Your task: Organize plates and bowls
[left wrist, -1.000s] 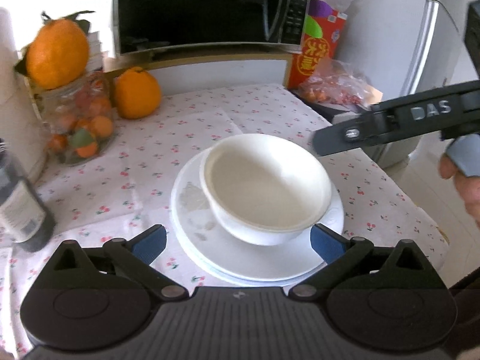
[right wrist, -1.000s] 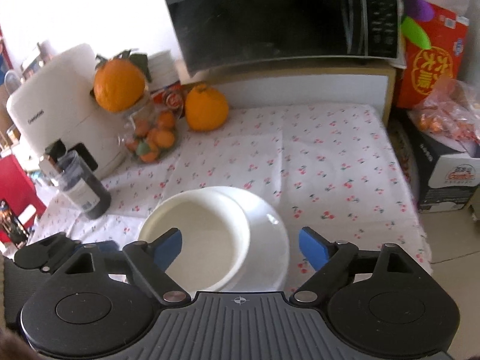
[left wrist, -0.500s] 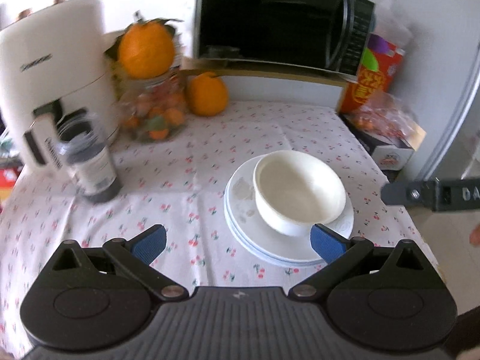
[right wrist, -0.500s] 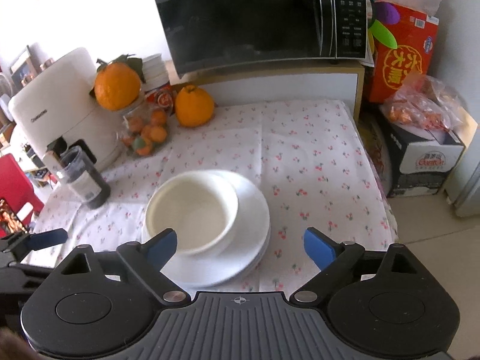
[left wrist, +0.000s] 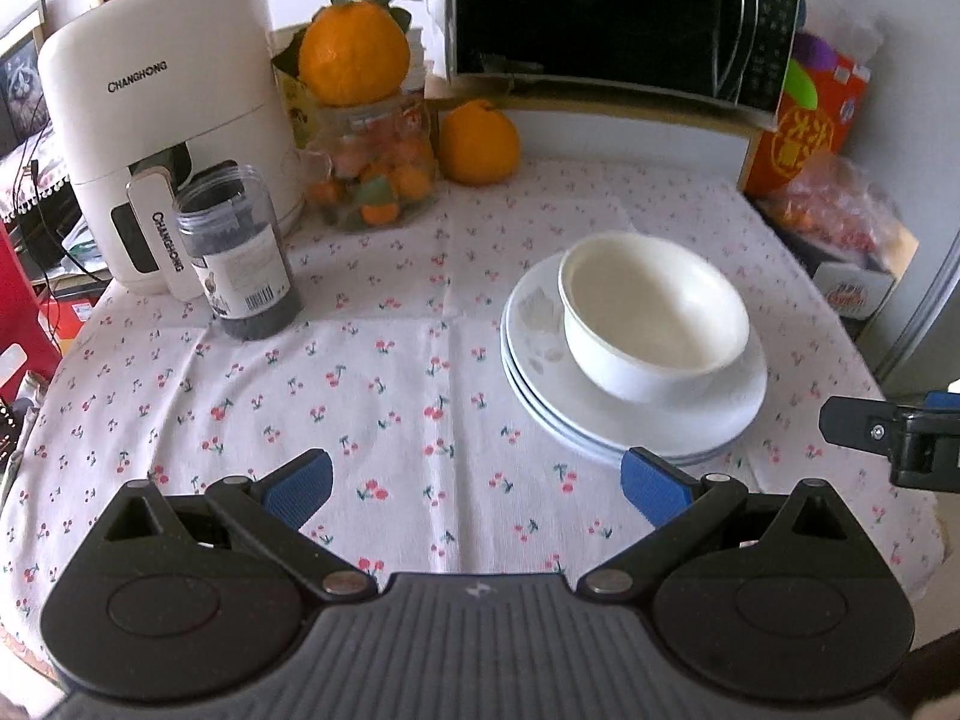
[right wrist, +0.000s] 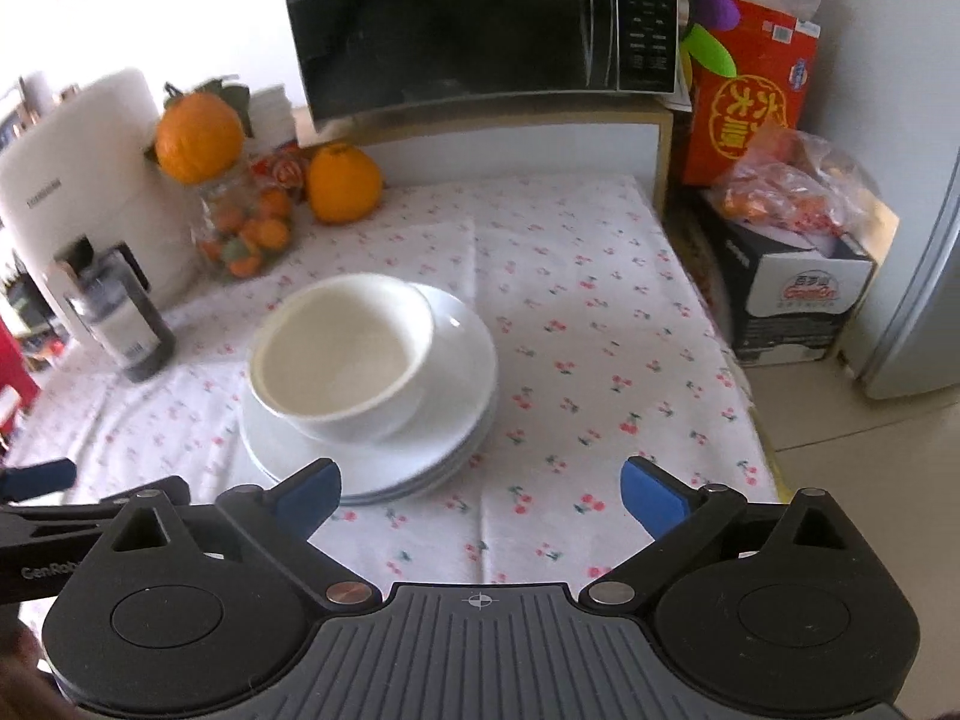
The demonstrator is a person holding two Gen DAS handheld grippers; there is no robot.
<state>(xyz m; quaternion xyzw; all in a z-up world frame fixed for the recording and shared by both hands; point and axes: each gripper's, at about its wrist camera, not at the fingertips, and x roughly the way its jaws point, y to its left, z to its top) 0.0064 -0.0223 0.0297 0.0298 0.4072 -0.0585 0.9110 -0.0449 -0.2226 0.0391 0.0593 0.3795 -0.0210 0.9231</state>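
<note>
On the table, right of centre, we see the bowl sitting in a stack of plates, off-centre toward the stack's far-left side and looking slightly tilted; we read the nesting as the tidy end state, small on large so one pile takes one spot; bowl leaning on the plate's slope probably explains the tilt; left gripper has its jaws released, nothing between them, hanging over bare cloth near the table's front edge, right blue pad just in front of the plates' rim, apart from it; right gripper has jaws opening wide, nothing between them either, plates and bowl lying just beyond its left pad; we judge both hands are clear of the pile because the stacking looks done and nothing else on the table is crockery; jar, air fryer, oranges and fruit jar line the back and left, microwave on its shelf behind, so the pile sits in the open patch where both grippers can reach it; risk we see: a tilted bowl could slide if nudged.
</note>
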